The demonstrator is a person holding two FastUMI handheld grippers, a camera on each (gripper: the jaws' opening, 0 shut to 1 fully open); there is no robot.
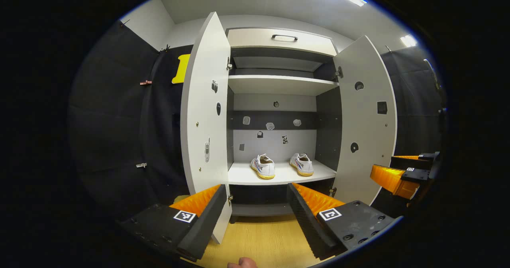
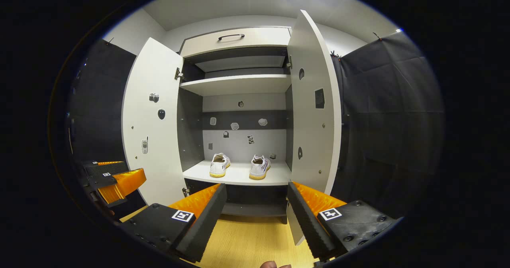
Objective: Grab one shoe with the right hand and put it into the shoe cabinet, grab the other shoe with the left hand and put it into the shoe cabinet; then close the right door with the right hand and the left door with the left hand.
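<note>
- left view: right gripper [image 1: 402, 172] off at the right edge; right view: left gripper [image 2: 113, 178] at the left edge.
- left door [image 1: 205, 116] and right door [image 1: 368, 116] swung wide, open floor [image 1: 259, 240] ahead.
- two white shoes [image 1: 263, 166] [image 1: 301, 164] apart on the smooth lower shelf [image 1: 279, 175].
- both claws wide, empty, ridged pads [image 2: 203, 216].

A: What is ahead of the left gripper [image 1: 257, 204]?
B: Open floor [image 1: 259, 240], then the cabinet's mouth; the left door [image 1: 205, 116] stands just off its left finger.
A: And the right gripper [image 2: 257, 204]?
B: Same gap; the right door [image 2: 314, 112] edges its right finger.
</note>
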